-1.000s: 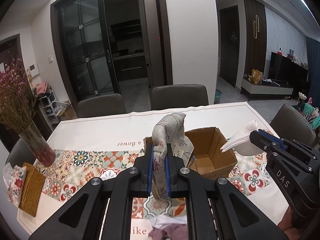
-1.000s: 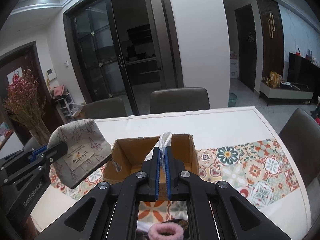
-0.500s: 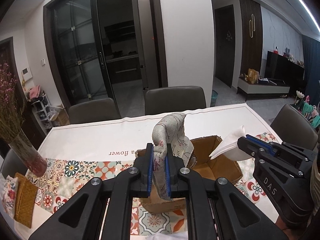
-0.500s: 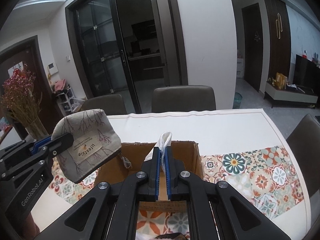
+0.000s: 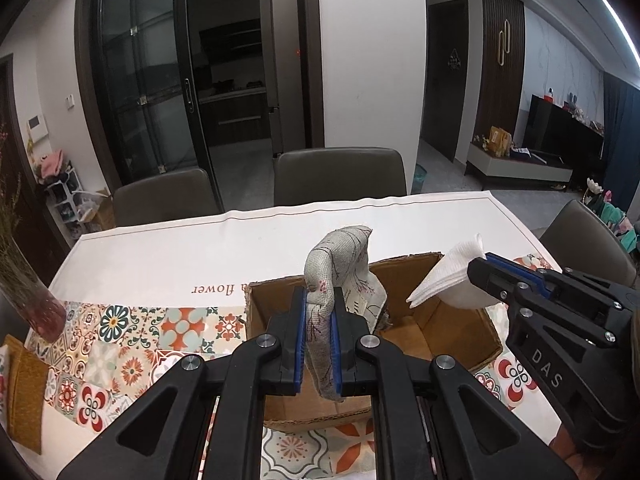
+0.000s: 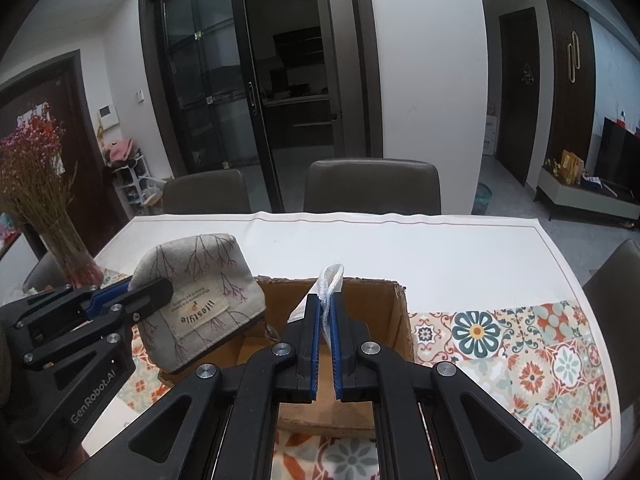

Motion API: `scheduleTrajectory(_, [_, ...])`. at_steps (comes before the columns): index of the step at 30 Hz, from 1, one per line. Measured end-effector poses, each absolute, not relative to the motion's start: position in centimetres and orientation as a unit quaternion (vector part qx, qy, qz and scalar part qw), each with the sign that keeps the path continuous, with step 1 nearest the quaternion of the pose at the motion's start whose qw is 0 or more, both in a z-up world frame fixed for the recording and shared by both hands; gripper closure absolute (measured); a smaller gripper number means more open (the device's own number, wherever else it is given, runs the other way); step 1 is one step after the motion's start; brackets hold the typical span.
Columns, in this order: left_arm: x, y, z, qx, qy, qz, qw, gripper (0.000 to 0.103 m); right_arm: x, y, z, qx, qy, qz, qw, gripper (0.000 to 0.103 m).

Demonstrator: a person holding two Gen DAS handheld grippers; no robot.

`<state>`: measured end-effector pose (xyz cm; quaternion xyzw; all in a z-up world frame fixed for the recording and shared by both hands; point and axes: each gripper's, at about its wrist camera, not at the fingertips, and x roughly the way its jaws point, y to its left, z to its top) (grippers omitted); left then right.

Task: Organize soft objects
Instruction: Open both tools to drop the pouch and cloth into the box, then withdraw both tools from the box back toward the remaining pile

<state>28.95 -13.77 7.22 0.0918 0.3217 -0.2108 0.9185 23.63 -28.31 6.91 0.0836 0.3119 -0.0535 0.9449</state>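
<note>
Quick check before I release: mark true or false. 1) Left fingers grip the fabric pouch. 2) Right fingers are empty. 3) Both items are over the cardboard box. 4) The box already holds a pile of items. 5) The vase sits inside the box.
1) True: the left gripper pinches the fabric pouch.
2) False: the right gripper holds a white cloth.
3) True: both hang above the cardboard box.
4) False: the visible box floor looks bare.
5) False: the vase stands on the table.
</note>
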Motion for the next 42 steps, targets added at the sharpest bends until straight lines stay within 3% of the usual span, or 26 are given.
scheduleTrajectory(16, [30.6, -14.4, 4.2, 0.096, 0.362, -0.217, 0.901, 0.089, 25.7, -28.5, 4.5, 0.078, 0.335, -0.049, 0.938, 0.096])
scheduleTrajectory(18, [30.7, -14.6, 3.9, 0.098, 0.364, -0.217, 0.9, 0.085, 25.7, -28.6, 4.4, 0.079, 0.336, -0.049, 0.937, 0.096])
scheduleTrajectory(20, [30.7, -14.6, 3.9, 0.095, 0.366, -0.216, 0.9, 0.075, 25.7, -28.7, 4.4, 0.08, 0.336, -0.05, 0.937, 0.094])
scheduleTrajectory(23, [30.7, -14.4, 3.8, 0.097, 0.364, -0.211, 0.902, 0.065, 25.6, -29.0, 4.4, 0.082, 0.336, -0.054, 0.937, 0.083])
scheduleTrajectory(25, [30.6, -14.3, 3.8, 0.101, 0.363, -0.206, 0.903, 0.057, 25.5, -29.1, 4.5, 0.08, 0.334, -0.061, 0.937, 0.056])
scheduleTrajectory(28, [30.5, -14.1, 3.8, 0.103, 0.359, -0.193, 0.907, 0.043, 24.9, -29.3, 4.8, 0.078, 0.321, -0.086, 0.94, 0.028])
scheduleTrajectory(35, [30.1, -13.5, 4.1, 0.105, 0.35, -0.169, 0.915, 0.018, 24.1, -29.4, 5.8, 0.077, 0.31, -0.109, 0.941, 0.022])
scheduleTrajectory(40, [29.2, -13.2, 4.8, 0.107, 0.335, -0.156, 0.923, 0.005, 23.2, -29.6, 6.4, 0.08, 0.304, -0.118, 0.942, 0.022])
scheduleTrajectory(42, [28.7, -13.0, 5.1, 0.11, 0.33, -0.149, 0.926, 0.004, 22.7, -29.6, 6.7, 0.08, 0.303, -0.124, 0.941, 0.022])
